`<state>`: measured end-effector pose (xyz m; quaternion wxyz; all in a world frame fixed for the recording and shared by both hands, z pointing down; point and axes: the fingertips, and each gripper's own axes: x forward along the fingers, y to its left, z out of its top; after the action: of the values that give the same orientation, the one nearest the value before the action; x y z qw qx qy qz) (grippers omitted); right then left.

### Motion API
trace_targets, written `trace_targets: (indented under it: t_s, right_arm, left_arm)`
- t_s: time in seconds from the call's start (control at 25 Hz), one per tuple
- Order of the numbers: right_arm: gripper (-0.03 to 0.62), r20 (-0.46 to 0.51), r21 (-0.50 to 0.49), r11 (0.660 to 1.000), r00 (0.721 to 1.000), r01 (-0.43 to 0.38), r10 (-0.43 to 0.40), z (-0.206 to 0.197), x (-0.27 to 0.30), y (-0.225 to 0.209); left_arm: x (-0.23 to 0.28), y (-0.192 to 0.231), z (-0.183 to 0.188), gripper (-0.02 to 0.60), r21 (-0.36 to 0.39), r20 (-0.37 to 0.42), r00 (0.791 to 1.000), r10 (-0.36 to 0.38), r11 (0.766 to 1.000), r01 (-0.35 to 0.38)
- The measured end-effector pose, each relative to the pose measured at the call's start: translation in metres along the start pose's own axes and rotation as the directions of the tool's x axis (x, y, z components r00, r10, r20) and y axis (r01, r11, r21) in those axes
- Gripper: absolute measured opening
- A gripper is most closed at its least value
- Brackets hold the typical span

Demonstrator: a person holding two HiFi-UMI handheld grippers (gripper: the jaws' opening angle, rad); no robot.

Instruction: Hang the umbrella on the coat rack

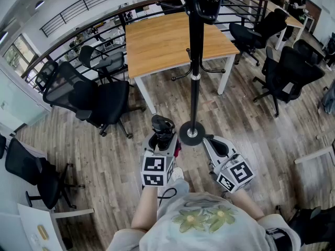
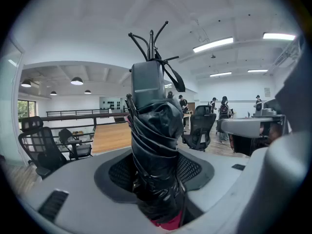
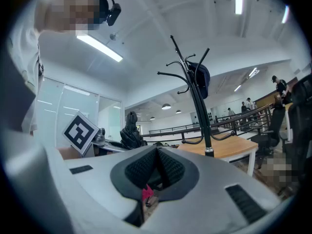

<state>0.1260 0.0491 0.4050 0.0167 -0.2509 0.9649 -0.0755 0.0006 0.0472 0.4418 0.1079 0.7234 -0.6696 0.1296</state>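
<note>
Left claw point(image 1: 162, 143) is clamped on the folded black umbrella point(image 2: 155, 140). It stands roughly upright between the jaws, long axis about parallel to the coat rack point(image 1: 195, 61) pole. The rack is straight ahead, a bit to the right, with its top hooks point(image 2: 152, 39) well above the umbrella's tip (so I'd guess a lift comes next). Right claw point(image 3: 157, 172) is closed on nothing near the base point(image 1: 192, 133).
</note>
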Motion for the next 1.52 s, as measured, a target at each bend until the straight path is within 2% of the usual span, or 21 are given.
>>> trace_targets:
  t_s: [0.56, 0.84, 1.28, 1.52]
  right_arm:
    - [0.003, -0.042, -0.01, 0.999, 0.998, 0.053, -0.053, -0.009, 0.057, -0.03]
    - [0.003, -0.054, -0.012, 0.997, 0.996, 0.074, -0.075, -0.014, 0.089, -0.038]
    - [0.003, -0.032, -0.014, 0.982, 0.981, 0.191, -0.191, -0.013, 0.128, -0.05]
    - [0.005, -0.04, -0.026, 0.973, 0.972, 0.23, -0.231, -0.018, 0.13, -0.052]
  left_arm:
    - [0.053, 0.037, 0.015, 0.233, 0.024, 0.009, 0.999, -0.045, 0.999, 0.045]
    - [0.078, 0.056, 0.013, 0.233, 0.043, -0.013, 0.997, -0.08, 0.996, 0.081]
    - [0.115, 0.081, 0.02, 0.233, 0.121, -0.032, 0.981, -0.192, 0.973, 0.194]
    - [0.131, 0.088, 0.015, 0.233, 0.125, -0.056, 0.973, -0.222, 0.966, 0.227]
